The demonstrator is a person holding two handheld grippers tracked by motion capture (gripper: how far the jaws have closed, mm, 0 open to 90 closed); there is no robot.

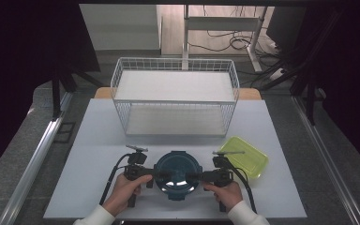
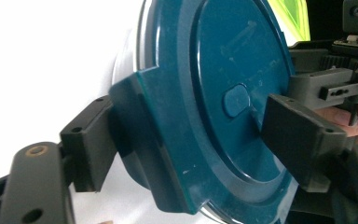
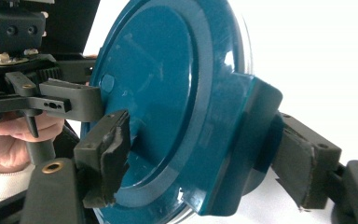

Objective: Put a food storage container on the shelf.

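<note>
a round container with a dark teal plastic lid (image 1: 176, 174) sits on the pale grey bench (image 1: 93, 140), at the near edge between the person's two hands. it serves as the landmark here.

just behind the container and to its right lies a yellow-green translucent rectangular plastic lid (image 1: 244, 156), flat on the bench, apart from the teal lid. further behind the container stands a white wire basket shelf with two tiers (image 1: 175, 96); both tiers carry a flat white liner. nothing stands between the container and either hand.

the teal lid is seated on the container, with a locking flap at each side and a small oval stopper (image 2: 236, 100) near its middle. what is inside the container cannot be seen, since the lid covers it. faint embossed marks show on the lid's top, too blurred to read.

the left gripper (image 1: 155, 174) comes in from the left of the container, its jaws set either side of the left locking flap (image 2: 151, 140): one jaw under the flap, the other over the lid's top. they stand spread around it, and whether the pads press cannot be told. the right gripper (image 1: 193, 176) comes in from the right in the same way, its jaws straddling the right locking flap (image 3: 242, 140), one on the lid's face, one behind the flap; contact there cannot be told either.
</note>
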